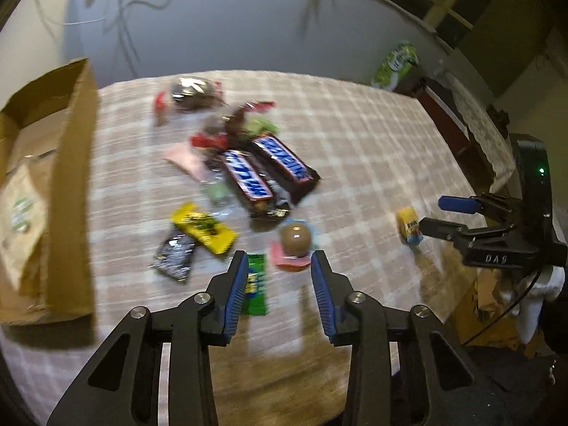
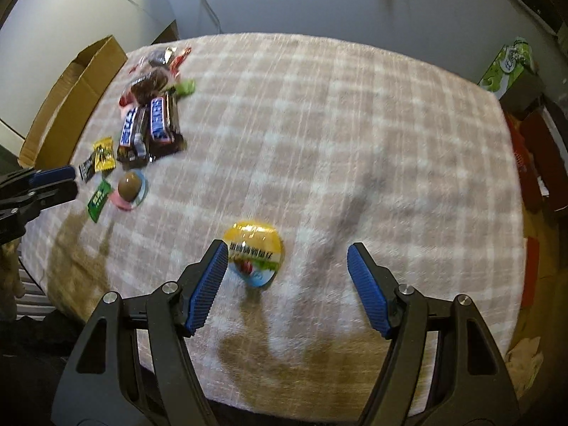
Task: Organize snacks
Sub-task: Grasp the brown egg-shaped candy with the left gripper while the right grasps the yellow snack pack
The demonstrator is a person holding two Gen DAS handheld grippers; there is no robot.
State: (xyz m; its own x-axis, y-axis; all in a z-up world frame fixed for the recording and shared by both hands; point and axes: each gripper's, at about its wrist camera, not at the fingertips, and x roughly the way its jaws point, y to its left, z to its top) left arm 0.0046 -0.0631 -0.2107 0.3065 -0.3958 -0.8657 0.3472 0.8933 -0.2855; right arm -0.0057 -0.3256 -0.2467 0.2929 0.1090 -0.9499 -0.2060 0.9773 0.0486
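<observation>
A heap of snacks lies on the checked tablecloth (image 1: 355, 149): two Snickers bars (image 1: 269, 174), a yellow packet (image 1: 204, 227), a black packet (image 1: 175, 254), a green packet (image 1: 256, 284) and a brown chocolate ball (image 1: 295, 236) on a pink and blue wrapper. My left gripper (image 1: 280, 255) hovers open just in front of the ball, the green packet beside its left finger. A yellow jelly cup (image 2: 254, 255) lies apart from the heap. My right gripper (image 2: 287, 246) stands open over it, with the cup close to the left pad and nothing gripped.
An open cardboard box (image 1: 74, 177) with paper bags inside stands at the table's left edge. A green tissue box (image 2: 504, 67) sits past the far right corner. Red and dark furniture lines the right side. The right half of the cloth (image 2: 355, 142) holds only the cup.
</observation>
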